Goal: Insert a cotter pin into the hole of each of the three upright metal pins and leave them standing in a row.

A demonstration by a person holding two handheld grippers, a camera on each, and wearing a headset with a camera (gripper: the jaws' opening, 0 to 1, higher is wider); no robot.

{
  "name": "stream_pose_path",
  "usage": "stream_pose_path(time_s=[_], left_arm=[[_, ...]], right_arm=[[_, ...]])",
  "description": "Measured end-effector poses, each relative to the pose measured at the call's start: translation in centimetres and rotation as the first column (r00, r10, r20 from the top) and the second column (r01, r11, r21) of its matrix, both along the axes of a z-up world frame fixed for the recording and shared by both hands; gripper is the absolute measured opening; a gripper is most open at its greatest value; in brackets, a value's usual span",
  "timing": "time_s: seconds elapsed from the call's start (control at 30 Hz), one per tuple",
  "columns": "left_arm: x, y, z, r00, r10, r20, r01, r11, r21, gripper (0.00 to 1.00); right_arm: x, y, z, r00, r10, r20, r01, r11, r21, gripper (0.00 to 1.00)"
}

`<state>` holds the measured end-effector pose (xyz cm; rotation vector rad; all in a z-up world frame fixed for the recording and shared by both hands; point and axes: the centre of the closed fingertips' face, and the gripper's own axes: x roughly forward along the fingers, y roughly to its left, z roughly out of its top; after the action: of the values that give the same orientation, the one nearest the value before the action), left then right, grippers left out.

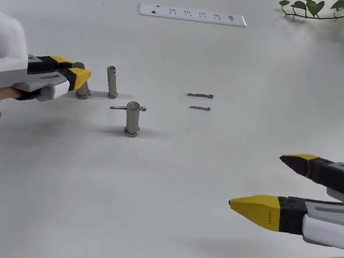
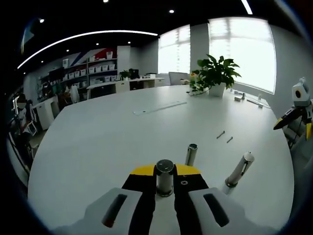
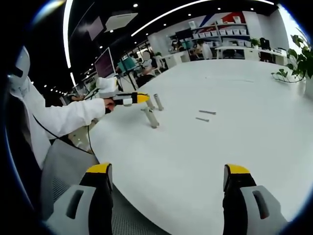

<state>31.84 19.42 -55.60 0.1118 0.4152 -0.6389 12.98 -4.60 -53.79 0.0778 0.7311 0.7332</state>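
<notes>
The left gripper has its two yellow tips pressed on a metal pin, one tip on each side. This held pin stands up on the white table. It is to the left of the front pin and a bit farther back.

The front pin stands up too. A cotter pin goes through it near the top and sticks out on both sides. A third pin stands between the held pin and the front pin, also a bit farther back than the front pin.

A loose cotter pin lies flat to the right of the front pin. A second loose cotter pin lies just in front of it.

The right gripper is well to the right of the front pin and closer to the person. Its jaws are spread wide apart with nothing between them.

A white power strip lies far behind the front pin. A green plant is far back and to the right of it.
</notes>
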Motion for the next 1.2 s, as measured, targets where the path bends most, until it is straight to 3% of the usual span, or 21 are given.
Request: stream_pose_path(time_s=[0.2, 0.3, 0.5, 0.83, 0.9, 1.0, 1.1, 1.2], left_arm=[[-0.2, 0.1, 0.0, 1.000, 0.015, -0.009, -0.014, 1.000, 0.009, 0.09], [-1.0, 0.0, 0.1, 1.000, -0.010, -0.014, 0.010, 1.000, 0.025, 0.09], [-3.2, 0.2, 1.4, 1.000, -0.026, -0.005, 0.026, 0.998, 0.049, 0.09], [-7.0, 0.8, 4.7, 0.999, 0.037, 0.019, -0.037, 0.999, 0.018, 0.09], [-7.7, 0.8, 5.2, 0.998, 0.067, -0.004, -0.067, 0.997, -0.030, 0.09], [-8.6, 0.6, 5.6, 0.998, 0.063, 0.013, -0.062, 0.998, -0.015, 0.09], [-9.5, 0.5, 5.8, 0.997, 0.076, 0.008, -0.076, 0.997, 0.016, 0.09], [-10.6, 0.1, 6.3, 0.996, 0.083, 0.015, -0.083, 0.996, 0.019, 0.09]], right_arm=[[0.2, 0.1, 0.2, 1.000, 0.004, 0.003, -0.004, 1.000, 0.000, 0.92], [0.3, 0.0, 0.2, 1.000, -0.001, 0.002, 0.001, 1.000, 0.011, 0.92], [0.4, -0.3, 0.5, 1.000, -0.014, 0.008, 0.013, 1.000, 0.022, 0.92], [0.5, -0.5, 1.0, 0.999, -0.022, 0.032, 0.020, 0.999, 0.037, 0.93], [0.4, -0.3, 1.1, 0.999, -0.015, 0.037, 0.013, 0.999, 0.042, 0.93], [0.2, -0.2, 1.3, 0.999, -0.008, 0.043, 0.006, 0.999, 0.048, 0.93], [0.1, -0.1, 1.4, 0.999, 0.004, 0.048, -0.006, 0.999, 0.053, 0.93], [0.0, -0.1, 1.6, 0.998, 0.006, 0.058, -0.009, 0.998, 0.055, 0.93]])
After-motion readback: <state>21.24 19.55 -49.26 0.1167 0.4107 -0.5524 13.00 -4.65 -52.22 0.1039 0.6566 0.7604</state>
